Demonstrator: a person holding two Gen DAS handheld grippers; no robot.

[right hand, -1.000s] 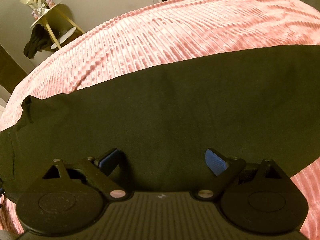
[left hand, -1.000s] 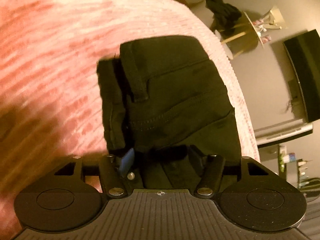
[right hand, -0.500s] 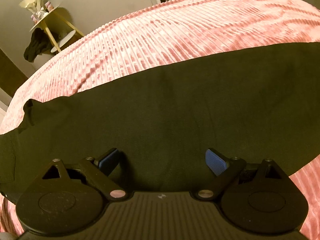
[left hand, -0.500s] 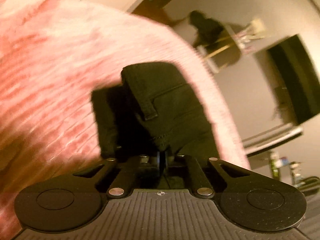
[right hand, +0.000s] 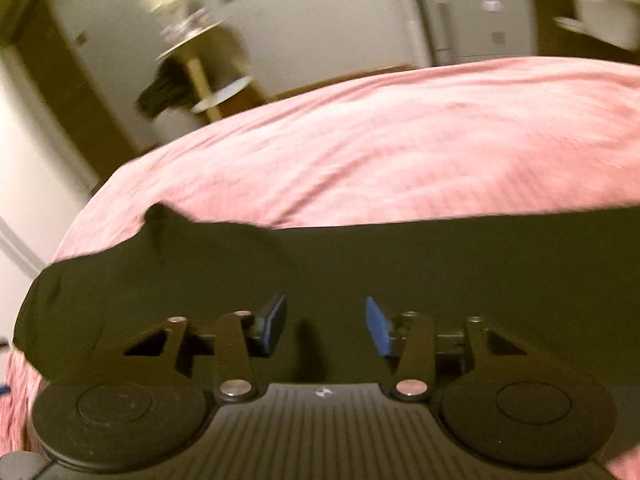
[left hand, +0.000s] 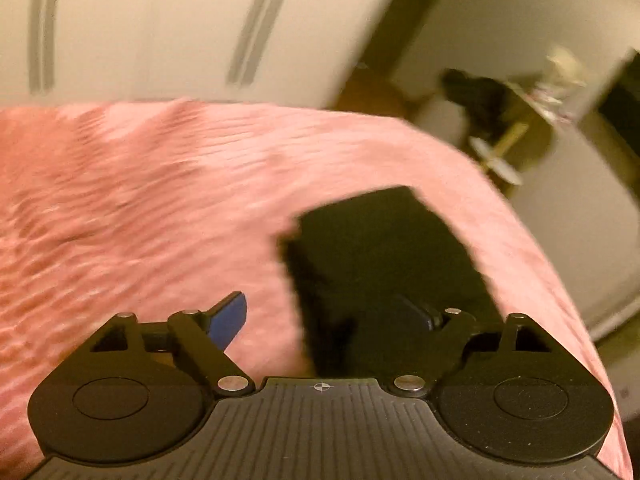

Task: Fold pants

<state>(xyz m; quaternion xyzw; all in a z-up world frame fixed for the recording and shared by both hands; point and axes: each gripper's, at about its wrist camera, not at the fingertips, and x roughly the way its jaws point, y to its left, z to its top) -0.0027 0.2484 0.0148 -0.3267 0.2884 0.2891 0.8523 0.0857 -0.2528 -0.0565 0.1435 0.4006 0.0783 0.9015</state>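
Black pants (left hand: 384,264) under open left gripper (left hand: 326,316), on pink bedspread (left hand: 140,200)

The left gripper (left hand: 326,314) has its jaws spread wide apart and grips nothing. The right gripper (right hand: 326,322) also stands with jaws parted, holding nothing between them.

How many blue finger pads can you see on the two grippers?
4. The left gripper shows one bright blue pad over the pink ribbed bedspread and one dim pad over the black pants. The right gripper shows two above the pants.
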